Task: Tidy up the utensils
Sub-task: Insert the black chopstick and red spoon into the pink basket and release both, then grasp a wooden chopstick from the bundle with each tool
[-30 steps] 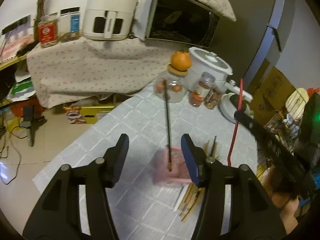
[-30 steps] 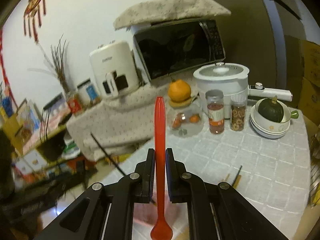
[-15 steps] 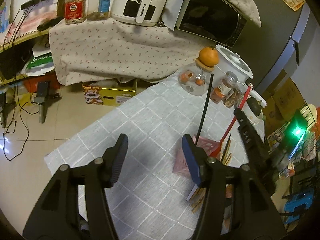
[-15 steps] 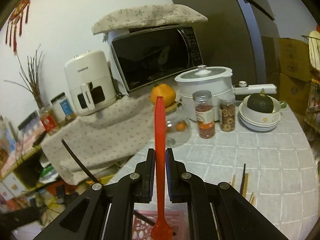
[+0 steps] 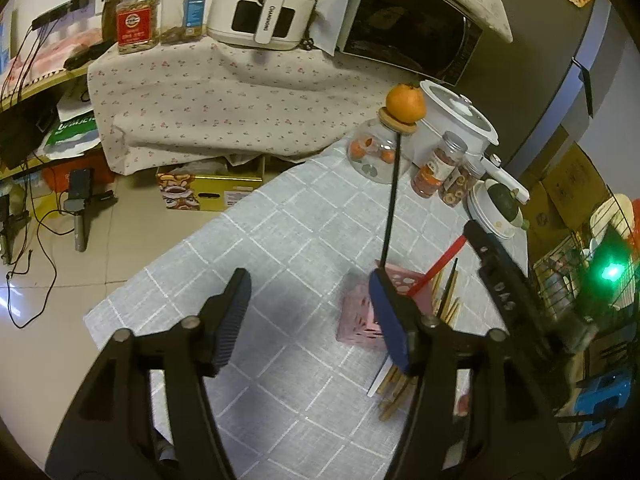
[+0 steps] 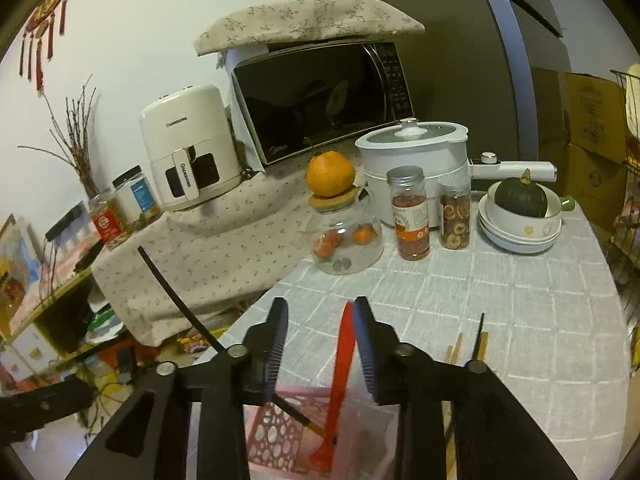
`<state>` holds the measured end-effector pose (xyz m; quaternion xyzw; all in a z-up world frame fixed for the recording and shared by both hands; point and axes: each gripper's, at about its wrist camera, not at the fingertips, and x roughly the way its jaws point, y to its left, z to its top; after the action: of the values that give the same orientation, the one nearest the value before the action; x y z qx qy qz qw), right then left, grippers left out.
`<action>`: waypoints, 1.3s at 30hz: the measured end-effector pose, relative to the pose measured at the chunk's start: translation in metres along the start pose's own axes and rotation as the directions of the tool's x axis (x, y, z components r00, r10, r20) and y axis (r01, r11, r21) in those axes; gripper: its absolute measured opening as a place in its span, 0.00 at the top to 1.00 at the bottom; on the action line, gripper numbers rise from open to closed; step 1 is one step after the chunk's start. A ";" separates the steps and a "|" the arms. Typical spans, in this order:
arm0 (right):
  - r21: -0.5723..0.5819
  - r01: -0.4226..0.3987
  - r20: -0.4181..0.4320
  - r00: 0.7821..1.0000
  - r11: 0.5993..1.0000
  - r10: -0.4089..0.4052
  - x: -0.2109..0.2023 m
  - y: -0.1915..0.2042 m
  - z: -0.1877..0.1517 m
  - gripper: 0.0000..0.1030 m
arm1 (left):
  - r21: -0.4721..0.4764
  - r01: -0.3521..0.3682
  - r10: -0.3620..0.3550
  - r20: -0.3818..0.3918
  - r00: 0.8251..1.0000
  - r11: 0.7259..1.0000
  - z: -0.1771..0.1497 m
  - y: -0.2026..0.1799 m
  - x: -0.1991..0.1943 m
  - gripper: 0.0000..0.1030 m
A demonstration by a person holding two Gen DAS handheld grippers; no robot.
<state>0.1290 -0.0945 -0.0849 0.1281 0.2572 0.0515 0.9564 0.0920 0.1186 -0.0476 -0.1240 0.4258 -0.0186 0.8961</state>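
Left wrist view: a counter [image 5: 280, 240] covered in a grey grid-patterned cloth, with a tiled floor at left and, behind, a cloth-draped shelf bearing a white air fryer [image 5: 264, 4] and a microwave [image 5: 404, 28]. The left tongs [image 5: 308, 312] stand wide apart and hold nothing, above bare cloth just left of a pink perforated basket [image 5: 360, 320]. A black chopstick [image 5: 390, 208] rises from the basket, leaning toward a glass jar [image 5: 372, 156] topped with an orange [image 5: 405, 103]. A red spoon [image 5: 440, 266] slants out of the basket toward the right tongs [image 5: 476, 236], whose dark body enters from the right; their spread cannot be told here. Loose wooden chopsticks [image 5: 400, 384] lie on the cloth beside the basket. Right wrist view: the same counter [image 6: 520, 300] seen toward the wall, with the microwave [image 6: 320, 92], air fryer [image 6: 184, 148], a white pot [image 6: 416, 156], two spice jars [image 6: 412, 212] and a dark squash [image 6: 520, 196] in stacked bowls. The right tongs [image 6: 320, 340] are parted; the red spoon [image 6: 340, 380] leans against the inner face of the right-hand finger only, its bowl end down inside the basket [image 6: 276, 424]. The black chopstick [image 6: 180, 300] slants out to the left. Only this view shows the spoon ungripped and the squash plainly; only the left view shows the floor and the basket's whole outline.
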 end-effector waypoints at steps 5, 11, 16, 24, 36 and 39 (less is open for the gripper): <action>-0.056 0.002 -0.025 1.000 0.998 -0.004 -0.023 -0.016 0.020 0.52 | 0.025 0.017 -0.016 -0.034 0.999 1.000 -0.005 -0.011 0.006 0.27; -0.108 0.018 -0.079 0.997 0.994 -0.027 -0.045 -0.041 0.032 0.37 | 0.029 0.040 -0.037 -0.099 0.994 0.999 -0.012 -0.020 0.015 0.22; -0.098 0.039 -0.178 0.982 0.994 -0.056 -0.040 -0.063 0.031 0.32 | 0.047 0.040 -0.033 -0.127 0.991 0.998 -0.018 -0.030 0.019 0.21; -0.002 0.161 -0.478 0.867 0.987 -0.142 0.009 -0.116 -0.002 0.30 | 0.116 0.012 0.007 -0.165 0.986 0.993 -0.028 -0.036 0.028 0.21; -0.014 0.241 -0.708 0.683 0.970 -0.180 0.077 -0.149 -0.046 0.30 | 0.141 -0.010 0.040 -0.212 0.977 0.990 -0.034 -0.033 0.041 0.21; -0.021 0.249 -0.733 0.654 0.968 -0.185 0.088 -0.149 -0.054 0.35 | 0.138 -0.012 0.041 -0.208 0.977 0.990 -0.034 -0.033 0.041 0.21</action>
<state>0.1824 -0.2121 -0.2121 0.1040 0.6320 -0.0267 0.7675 0.0949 0.0735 -0.0917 -0.0544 0.5174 -0.0486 0.8526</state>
